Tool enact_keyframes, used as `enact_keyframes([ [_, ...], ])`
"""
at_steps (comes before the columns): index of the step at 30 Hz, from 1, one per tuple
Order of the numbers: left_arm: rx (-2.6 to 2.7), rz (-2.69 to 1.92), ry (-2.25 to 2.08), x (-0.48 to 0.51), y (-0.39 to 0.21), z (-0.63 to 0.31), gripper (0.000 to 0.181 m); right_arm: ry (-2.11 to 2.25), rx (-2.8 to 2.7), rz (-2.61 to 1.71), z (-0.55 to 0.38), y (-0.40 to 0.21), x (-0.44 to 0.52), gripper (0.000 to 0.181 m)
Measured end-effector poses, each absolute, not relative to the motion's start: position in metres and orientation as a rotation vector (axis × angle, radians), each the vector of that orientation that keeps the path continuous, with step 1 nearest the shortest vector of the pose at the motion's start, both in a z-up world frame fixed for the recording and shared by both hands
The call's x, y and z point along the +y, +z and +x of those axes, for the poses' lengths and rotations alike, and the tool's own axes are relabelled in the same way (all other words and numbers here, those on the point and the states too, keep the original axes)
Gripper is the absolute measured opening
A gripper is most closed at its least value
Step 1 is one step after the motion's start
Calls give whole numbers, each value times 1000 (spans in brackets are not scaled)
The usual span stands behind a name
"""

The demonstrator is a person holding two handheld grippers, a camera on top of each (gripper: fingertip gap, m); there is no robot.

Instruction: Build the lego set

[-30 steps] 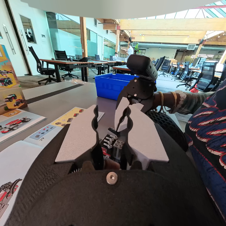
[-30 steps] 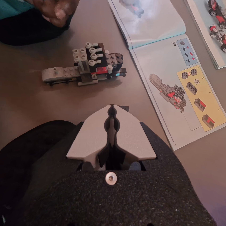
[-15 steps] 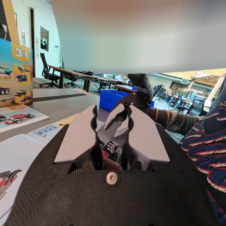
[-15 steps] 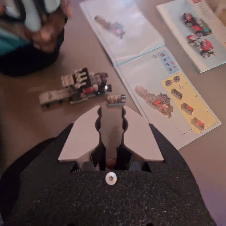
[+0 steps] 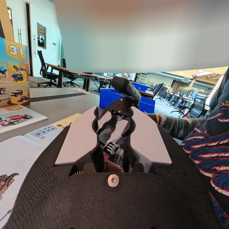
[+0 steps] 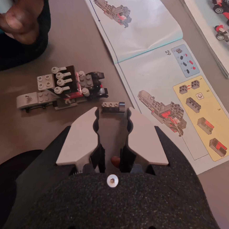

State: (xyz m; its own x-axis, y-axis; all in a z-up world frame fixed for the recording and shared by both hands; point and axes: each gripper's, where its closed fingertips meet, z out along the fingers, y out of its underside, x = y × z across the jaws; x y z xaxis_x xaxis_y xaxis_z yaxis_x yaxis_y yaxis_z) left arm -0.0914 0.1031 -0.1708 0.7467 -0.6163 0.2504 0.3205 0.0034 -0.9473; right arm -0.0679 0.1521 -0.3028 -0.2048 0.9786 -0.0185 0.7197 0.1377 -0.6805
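One lego vehicle (image 6: 62,89) left of the right claw (image 6: 112,110), one small lego piece (image 6: 113,107) at its tips, two instruction booklets (image 6: 148,69) right, one blue bin (image 5: 107,99) beyond the left claw (image 5: 113,112).

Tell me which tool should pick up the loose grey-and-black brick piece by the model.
Right. The right tool is open, with the small brick piece lying just beyond its tips. The left tool looks over the model, farther off.
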Motion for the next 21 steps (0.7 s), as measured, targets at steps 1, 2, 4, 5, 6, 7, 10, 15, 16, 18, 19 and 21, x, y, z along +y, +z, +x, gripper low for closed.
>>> enact_keyframes([
  [1, 263, -1386, -749, 103, -171, -91, 47, 796, -1985, -1605, -69, -303, 153, 36],
  [2, 260, -1387, -752, 104, -171, -91, 47, 793, -1990, -1598, -69, -302, 153, 36],
  [4, 248, -1391, -758, 104, -171, -92, 47, 759, -1997, -1566, -67, -299, 156, 35],
  [5, 235, -1392, -764, 105, -171, -93, 47, 742, -1992, -1492, -68, -290, 156, 35],
  [6, 211, -1393, -780, 106, -171, -95, 46, 711, -1980, -1381, -69, -276, 156, 35],
  [7, 173, -1398, -809, 107, -171, -98, 46, 661, -1967, -1242, -70, -260, 153, 35],
  [10, 61, -1431, -997, 112, -171, -97, 45, 476, -1898, -796, -71, -205, 136, 36],
  [15, 150, -1484, -1202, 111, -159, -58, 45, 341, -1834, -474, -66, -166, 108, 36],
  [16, 164, -1485, -1202, 111, -157, -53, 42, 340, -1827, -450, -65, -162, 104, 36],
  [18, 182, -1471, -1200, 110, -152, -46, 35, 331, -1829, -420, -63, -161, 100, 36],
  [19, 187, -1463, -1199, 109, -150, -44, 30, 321, -1831, -406, -61, -161, 98, 36],
  [21, 203, -1447, -1192, 107, -148, -42, 15, 319, -1828, -389, -60, -159, 94, 36],
])
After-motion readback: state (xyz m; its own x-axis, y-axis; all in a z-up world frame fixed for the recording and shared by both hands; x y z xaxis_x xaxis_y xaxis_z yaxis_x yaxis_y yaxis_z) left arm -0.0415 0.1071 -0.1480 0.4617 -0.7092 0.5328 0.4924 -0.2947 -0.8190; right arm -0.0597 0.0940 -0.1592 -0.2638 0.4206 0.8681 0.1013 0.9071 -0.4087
